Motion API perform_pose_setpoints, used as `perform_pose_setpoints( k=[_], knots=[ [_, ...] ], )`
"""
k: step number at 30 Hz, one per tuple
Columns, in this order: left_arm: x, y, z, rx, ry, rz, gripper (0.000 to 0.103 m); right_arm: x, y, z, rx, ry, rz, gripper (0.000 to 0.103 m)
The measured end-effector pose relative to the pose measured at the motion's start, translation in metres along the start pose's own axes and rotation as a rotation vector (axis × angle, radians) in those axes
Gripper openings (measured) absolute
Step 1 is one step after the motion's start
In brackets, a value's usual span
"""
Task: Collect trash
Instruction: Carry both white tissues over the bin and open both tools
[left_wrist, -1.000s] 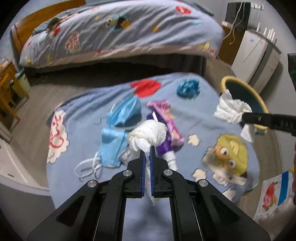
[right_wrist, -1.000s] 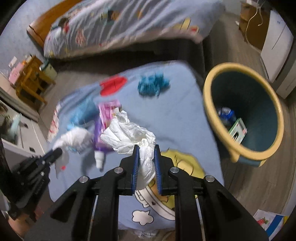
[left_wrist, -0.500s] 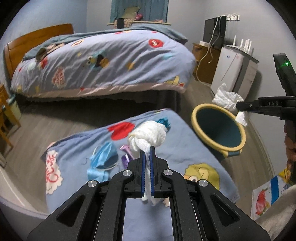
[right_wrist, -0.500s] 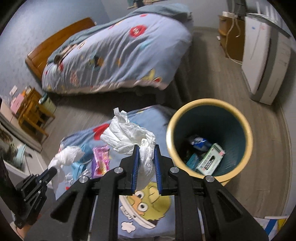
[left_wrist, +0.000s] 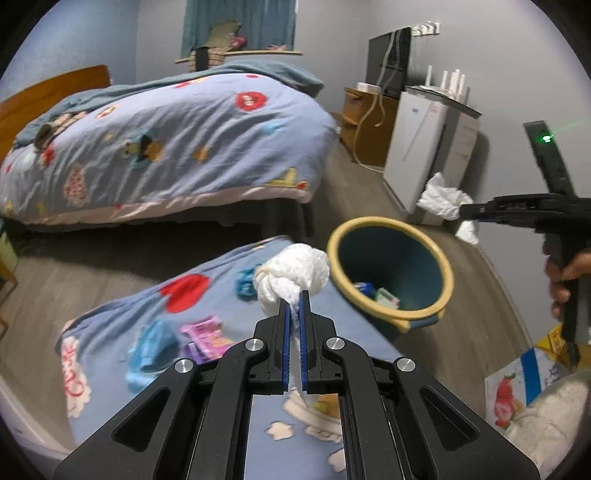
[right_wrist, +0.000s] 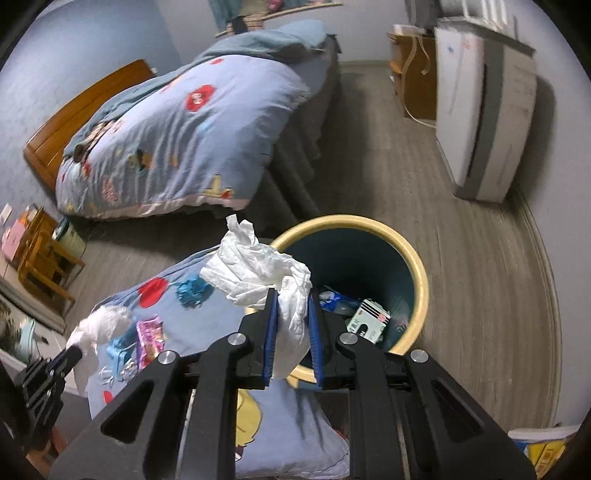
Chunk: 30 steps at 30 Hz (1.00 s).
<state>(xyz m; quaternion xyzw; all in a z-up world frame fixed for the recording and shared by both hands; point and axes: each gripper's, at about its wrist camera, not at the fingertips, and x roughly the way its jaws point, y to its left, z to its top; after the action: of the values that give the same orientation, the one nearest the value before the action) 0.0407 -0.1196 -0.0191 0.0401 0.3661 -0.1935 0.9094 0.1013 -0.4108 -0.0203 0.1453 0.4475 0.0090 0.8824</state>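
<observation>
In the left wrist view, the left gripper (left_wrist: 294, 295) is clamping its blue pads on a knotted white paper towel (left_wrist: 291, 275), holding it above the far end of the cartoon blanket (left_wrist: 229, 417). The bin (left_wrist: 391, 273), blue inside with a yellow rim, is standing on the floor just right of the blanket. Loose trash is lying on the blanket: a blue mask (left_wrist: 149, 350) and a purple wrapper (left_wrist: 205, 338). To drop well, the wad needs to be carried right until it hangs inside the rim before the pads part.

In the right wrist view, the right gripper (right_wrist: 290, 293) is pinching a crumpled white tissue (right_wrist: 258, 273) at the near-left edge of the bin (right_wrist: 421, 291), which is already holding a small carton (right_wrist: 367, 321). I judge this one closer to release; its long tail should clear the rim first.
</observation>
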Motion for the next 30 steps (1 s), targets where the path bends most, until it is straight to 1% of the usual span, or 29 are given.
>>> perform_pose_setpoints(
  k=[2,6,12,16,21,30],
  knots=[
    [0.006,-0.013,0.001,0.023,0.007,-0.011,0.005,0.008,-0.012,-0.001,0.031,0.012,-0.010,0.015],
    [0.021,-0.040,0.004,0.075,0.024,-0.037,0.005,0.034,-0.041,-0.005,0.140,0.060,0.016,0.015],
    [0.044,-0.069,0.010,0.115,0.040,-0.078,0.005,0.060,-0.077,-0.010,0.247,0.105,-0.008,0.015],
    [0.066,-0.085,0.010,0.126,0.075,-0.104,0.005,0.073,-0.095,-0.015,0.296,0.128,-0.030,0.015],
    [0.094,-0.094,0.009,0.140,0.117,-0.110,0.005,0.089,-0.108,-0.020,0.361,0.150,-0.047,0.015],
    [0.140,-0.107,0.018,0.174,0.162,-0.091,0.005,0.110,-0.098,-0.019,0.339,0.170,-0.055,0.016]
  ],
)
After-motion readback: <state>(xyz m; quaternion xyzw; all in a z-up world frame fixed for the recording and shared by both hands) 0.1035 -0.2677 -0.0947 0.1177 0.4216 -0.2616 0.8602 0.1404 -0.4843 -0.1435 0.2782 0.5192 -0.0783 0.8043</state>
